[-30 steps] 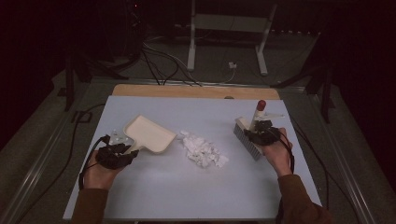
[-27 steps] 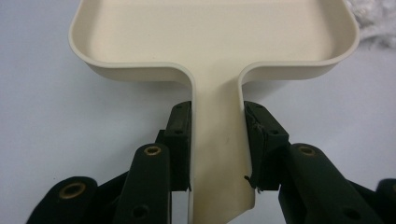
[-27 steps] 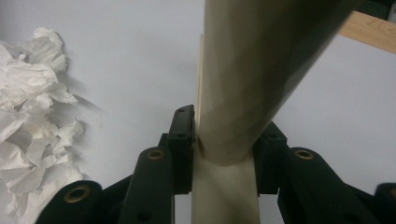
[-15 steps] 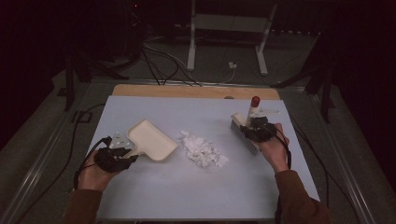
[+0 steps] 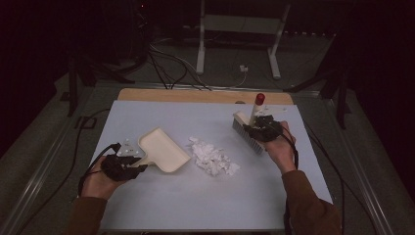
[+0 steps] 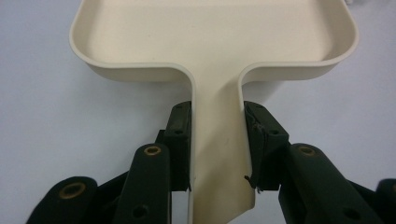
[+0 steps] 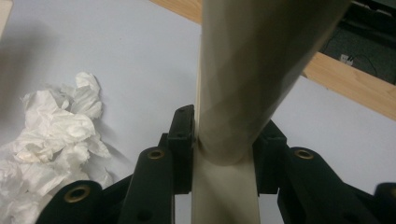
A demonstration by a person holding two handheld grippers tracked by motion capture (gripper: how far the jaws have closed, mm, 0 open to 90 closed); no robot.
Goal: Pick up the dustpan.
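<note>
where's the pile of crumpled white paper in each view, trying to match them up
High view: the crumpled white paper lies mid-table, between the dustpan and the brush.
Left gripper view: the paper is not in this picture; the left gripper clamps the dustpan's handle.
Right gripper view: the paper sits at the left edge, beside the right gripper clamping the brush.
Shared landmark: the pale blue tabletop.

Your high camera looked forward and down from above your side of the bench (image 5: pixel 147 205). The camera on your left tool (image 6: pixel 217 140) sat very close behind the dustpan (image 6: pixel 215 42). The one on your right tool (image 7: pixel 219 140) peered past the brush (image 7: pixel 252 70), probably toward the crumpled paper (image 7: pixel 56 135), which the high view shared.
</note>
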